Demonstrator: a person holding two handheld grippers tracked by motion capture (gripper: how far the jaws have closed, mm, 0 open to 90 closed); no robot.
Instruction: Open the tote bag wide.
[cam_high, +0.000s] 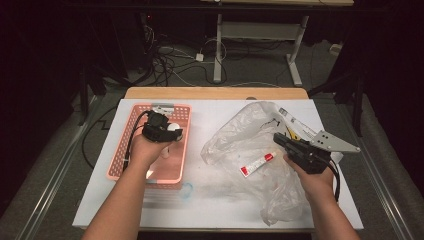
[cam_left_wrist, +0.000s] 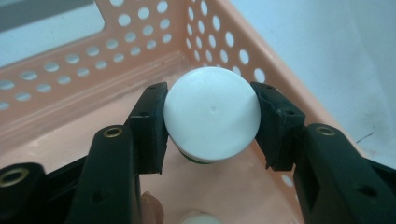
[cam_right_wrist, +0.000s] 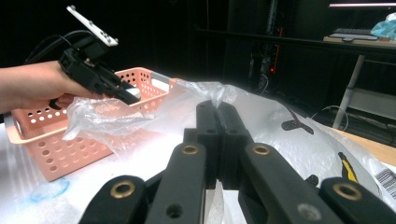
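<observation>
A round white cap (cam_left_wrist: 212, 114) is pinched between the pads of the left tongs (cam_left_wrist: 211, 123) and is held above the floor of the pink basket (cam_left_wrist: 60, 93), close to its perforated corner. In the high view, the left tongs (cam_high: 165, 131) are seen over the basket (cam_high: 131, 134) at the left of the white bench (cam_high: 210, 210). The right tongs (cam_right_wrist: 217, 140) are pressed together with nothing between them, resting over the crumpled clear plastic bag (cam_right_wrist: 275, 116). A red and white tube (cam_high: 257, 164) lies on the bag (cam_high: 235, 135), just beside the right tongs (cam_high: 280, 140)
</observation>
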